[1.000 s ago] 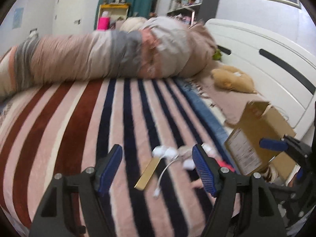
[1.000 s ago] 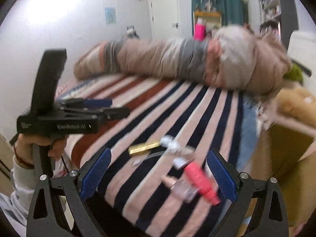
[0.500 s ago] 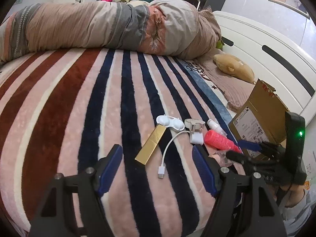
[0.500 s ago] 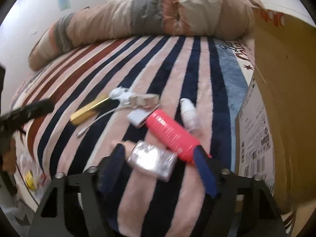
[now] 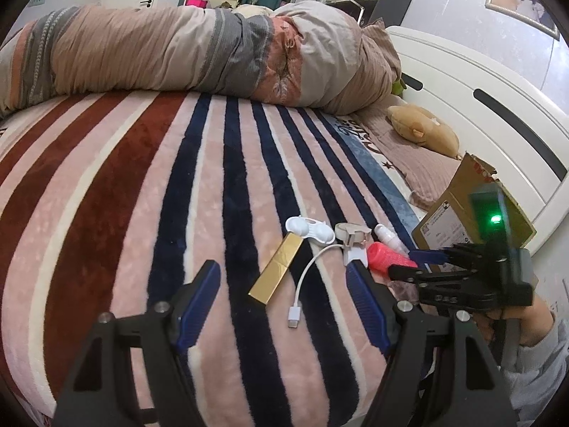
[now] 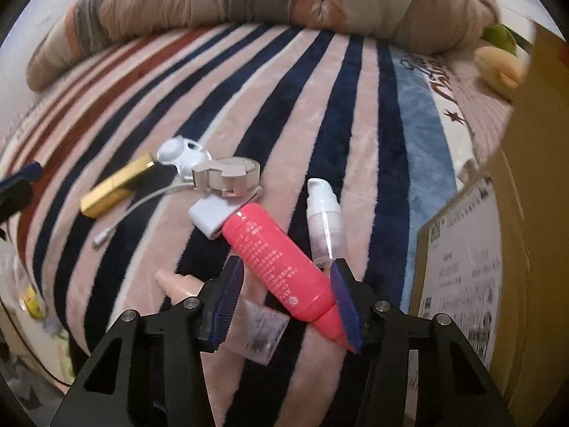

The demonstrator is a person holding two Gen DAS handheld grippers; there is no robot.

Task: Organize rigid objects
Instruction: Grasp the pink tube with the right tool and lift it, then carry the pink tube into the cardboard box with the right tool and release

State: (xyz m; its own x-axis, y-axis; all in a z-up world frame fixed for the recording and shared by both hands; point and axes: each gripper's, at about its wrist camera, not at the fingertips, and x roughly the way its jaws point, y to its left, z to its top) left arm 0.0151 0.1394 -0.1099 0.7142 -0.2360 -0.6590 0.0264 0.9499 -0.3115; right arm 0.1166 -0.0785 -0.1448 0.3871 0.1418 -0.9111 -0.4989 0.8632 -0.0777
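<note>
striped bed (image 6: 320, 114); right gripper (image 6: 284, 295) jaws closing around pink tube (image 6: 281, 259); left gripper (image 5: 284, 295) jaws apart.

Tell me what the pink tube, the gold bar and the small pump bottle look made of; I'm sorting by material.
Pink tube: probably soft plastic, matte with a faint sheen, printed text. Gold bar: metallic, mirror-like finish; metal or foil-coated, can't tell. Small pump bottle: clear plastic body, seemingly, with an opaque white pump top.

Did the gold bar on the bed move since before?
No. The gold bar lies just as it did half a second ago, its top end beside the white plastic piece, across the same dark stripe of the blanket.
</note>
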